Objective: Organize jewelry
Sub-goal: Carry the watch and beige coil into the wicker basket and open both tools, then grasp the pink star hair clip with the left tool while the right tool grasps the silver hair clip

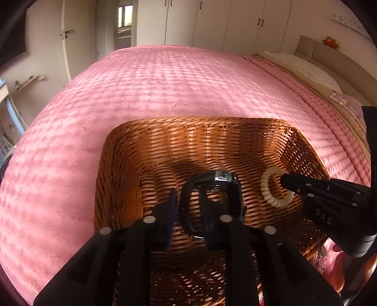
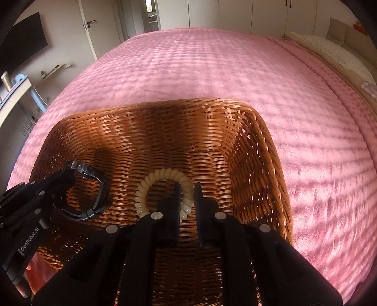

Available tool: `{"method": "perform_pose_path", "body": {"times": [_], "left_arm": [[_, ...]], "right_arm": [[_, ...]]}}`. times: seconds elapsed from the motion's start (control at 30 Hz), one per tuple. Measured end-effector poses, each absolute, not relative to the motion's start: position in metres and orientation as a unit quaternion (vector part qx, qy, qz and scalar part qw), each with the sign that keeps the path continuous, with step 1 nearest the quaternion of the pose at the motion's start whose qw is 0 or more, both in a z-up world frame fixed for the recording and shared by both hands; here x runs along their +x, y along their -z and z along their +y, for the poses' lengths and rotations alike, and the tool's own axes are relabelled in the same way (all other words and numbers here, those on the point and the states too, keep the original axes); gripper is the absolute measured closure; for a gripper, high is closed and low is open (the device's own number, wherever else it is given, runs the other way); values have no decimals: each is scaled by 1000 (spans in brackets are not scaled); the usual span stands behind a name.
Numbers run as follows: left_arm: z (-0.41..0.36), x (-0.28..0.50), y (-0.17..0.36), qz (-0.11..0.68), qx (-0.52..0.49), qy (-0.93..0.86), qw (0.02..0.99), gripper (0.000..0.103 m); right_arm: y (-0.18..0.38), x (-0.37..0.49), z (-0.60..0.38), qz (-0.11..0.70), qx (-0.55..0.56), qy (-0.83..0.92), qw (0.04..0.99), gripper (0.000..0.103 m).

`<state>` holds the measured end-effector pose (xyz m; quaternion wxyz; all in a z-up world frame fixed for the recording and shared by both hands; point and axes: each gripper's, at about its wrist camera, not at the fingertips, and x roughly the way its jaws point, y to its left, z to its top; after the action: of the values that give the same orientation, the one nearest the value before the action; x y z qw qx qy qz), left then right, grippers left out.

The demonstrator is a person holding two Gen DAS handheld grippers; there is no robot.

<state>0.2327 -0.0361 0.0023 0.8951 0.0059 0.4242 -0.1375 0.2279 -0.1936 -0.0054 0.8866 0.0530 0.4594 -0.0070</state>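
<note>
- Inside the wicker basket point(image 1: 122, 169), a cream spiral bracelet point(image 1: 274, 188) and a black watch point(image 1: 209, 202) with a clear face hang over the woven floor, each at a pair of jaws.
- Right gripper point(image 2: 187, 190): its jaws are clenched on the right side of the bracelet's loop, the coils pinched between the two black fingers.
- Left gripper point(image 1: 188, 200): its jaws stand parted, the right finger point(image 1: 207, 207) threaded through the watch's loop and the left finger outside the band; whether the band is pinched cannot be told.
- Side by side, watch and bracelet are apart, the watch to the left of the bracelet in both views.
- Beneath it all, the basket sits on a bed covered by a pink textured bedspread point(image 2: 235, 70).
- Beyond the bed stand white wardrobe doors point(image 1: 212, 21) and, to the left, a white door point(image 2: 88, 23).
</note>
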Motion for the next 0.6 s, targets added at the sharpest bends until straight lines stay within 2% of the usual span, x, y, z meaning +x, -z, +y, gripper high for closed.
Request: {"method": "perform_pose_path", "body": {"times": [0.03,0.37,0.43,0.5,0.57,0.6], "left_arm": [[-35,228,-6,418,5,140,898,56],[8,147,-71,332,-38,191,923,55],[16,129,-81,320,-46,196,926,55],[23,114,-87,312,-52,201,927,53],[28,101,-88,304,-53,201,930,48],[30,94,-86,300,-52,199,932,42]], "right_arm": [[2,223,-194,455,51,6,889,93],[-62,136,-207,384,62,-30,921,92],[-71,115,-212,368,70,-47,926,89],[-77,94,-217,354,73,-52,931,80],[-78,74,-224,341,79,-55,935,72],[-76,66,-228,338,84,-55,936,66]]}}
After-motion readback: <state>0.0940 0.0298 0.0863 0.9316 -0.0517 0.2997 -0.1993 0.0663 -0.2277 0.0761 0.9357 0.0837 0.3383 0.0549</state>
